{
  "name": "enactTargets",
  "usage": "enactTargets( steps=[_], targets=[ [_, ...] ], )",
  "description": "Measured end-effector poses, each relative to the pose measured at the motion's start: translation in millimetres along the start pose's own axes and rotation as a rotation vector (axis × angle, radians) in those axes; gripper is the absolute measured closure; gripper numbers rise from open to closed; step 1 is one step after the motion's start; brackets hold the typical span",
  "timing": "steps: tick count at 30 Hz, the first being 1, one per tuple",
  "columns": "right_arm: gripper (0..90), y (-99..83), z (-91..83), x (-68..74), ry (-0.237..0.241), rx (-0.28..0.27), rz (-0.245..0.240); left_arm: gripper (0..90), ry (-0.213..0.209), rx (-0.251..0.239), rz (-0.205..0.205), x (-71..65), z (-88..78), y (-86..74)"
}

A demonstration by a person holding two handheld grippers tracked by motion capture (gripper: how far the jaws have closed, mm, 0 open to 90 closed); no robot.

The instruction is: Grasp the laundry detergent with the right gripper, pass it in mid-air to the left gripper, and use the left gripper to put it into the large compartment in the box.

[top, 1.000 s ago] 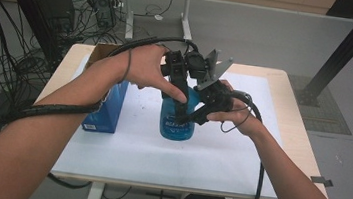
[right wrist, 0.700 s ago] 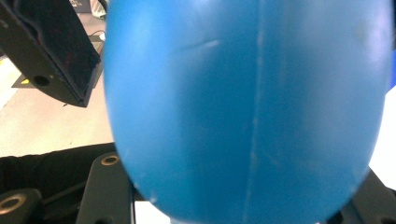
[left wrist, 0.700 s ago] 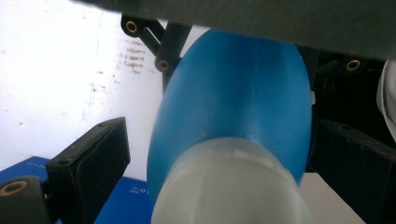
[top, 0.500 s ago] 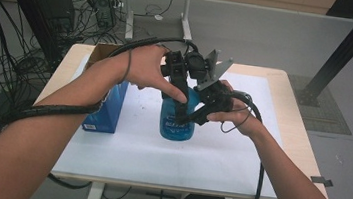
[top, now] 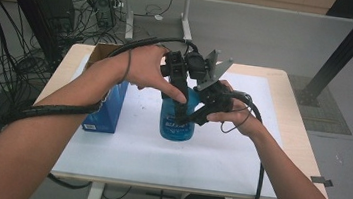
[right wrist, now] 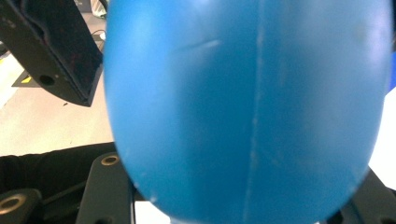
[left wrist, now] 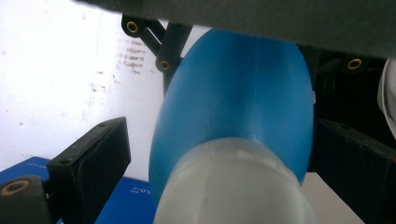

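Note:
A blue plastic bottle (top: 176, 123) with a white neck stands upright on the white mat in the middle of the table. My right gripper (top: 190, 115) comes in from the right and is shut on the bottle's belly; the blue body (right wrist: 243, 107) bulges between its jaws. My left gripper (top: 179, 92) points down over the bottle's top and straddles the shoulder (left wrist: 233, 102) and white neck (left wrist: 233, 186). Its jaws stand wide, and a gap shows between the left pad (left wrist: 93, 158) and the bottle.
A dark blue carton (top: 108, 109) stands just left of the bottle, with a brown cardboard flap (top: 100, 50) behind it. The white mat (top: 238, 157) covers most of the wooden table (top: 292, 123). Cables trail from both grippers over the forearms.

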State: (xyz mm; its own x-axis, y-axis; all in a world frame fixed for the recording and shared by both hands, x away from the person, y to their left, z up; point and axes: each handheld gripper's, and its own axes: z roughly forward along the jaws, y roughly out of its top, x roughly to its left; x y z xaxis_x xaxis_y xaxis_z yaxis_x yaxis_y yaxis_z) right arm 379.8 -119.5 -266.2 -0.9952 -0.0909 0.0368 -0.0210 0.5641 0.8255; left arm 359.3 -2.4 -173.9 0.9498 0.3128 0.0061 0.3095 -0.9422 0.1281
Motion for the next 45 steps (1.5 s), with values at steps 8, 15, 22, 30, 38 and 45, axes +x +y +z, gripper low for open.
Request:
enactTargets(
  steps=[8,15,22,30,38,45],
  targets=[
    [42.9,0.2,-0.3,1.2,0.000,0.008,0.015,8.4,0.003,0.000,0.005,-0.2,0.3,-0.1],
    [42.9,-0.2,0.0,1.7,-0.003,0.011,0.014,11.4,0.010,0.006,0.012,-1.2,0.4,-0.2],
    [42.9,-0.3,-1.1,3.0,-0.005,0.012,0.018,22.0,0.017,0.008,0.030,-1.9,-0.2,1.0],
    [42.9,-1.6,-2.3,4.3,-0.010,0.014,0.012,31.6,0.019,0.016,0.043,-3.2,-0.1,2.4],
    [42.9,-1.7,-2.4,4.8,-0.013,0.010,0.004,35.5,0.018,0.027,0.060,-4.4,-0.8,3.0],
    [42.9,-2.5,-1.5,5.8,-0.015,0.009,-0.002,36.1,0.017,0.080,0.130,-1.6,-2.8,4.0]
  ],
)
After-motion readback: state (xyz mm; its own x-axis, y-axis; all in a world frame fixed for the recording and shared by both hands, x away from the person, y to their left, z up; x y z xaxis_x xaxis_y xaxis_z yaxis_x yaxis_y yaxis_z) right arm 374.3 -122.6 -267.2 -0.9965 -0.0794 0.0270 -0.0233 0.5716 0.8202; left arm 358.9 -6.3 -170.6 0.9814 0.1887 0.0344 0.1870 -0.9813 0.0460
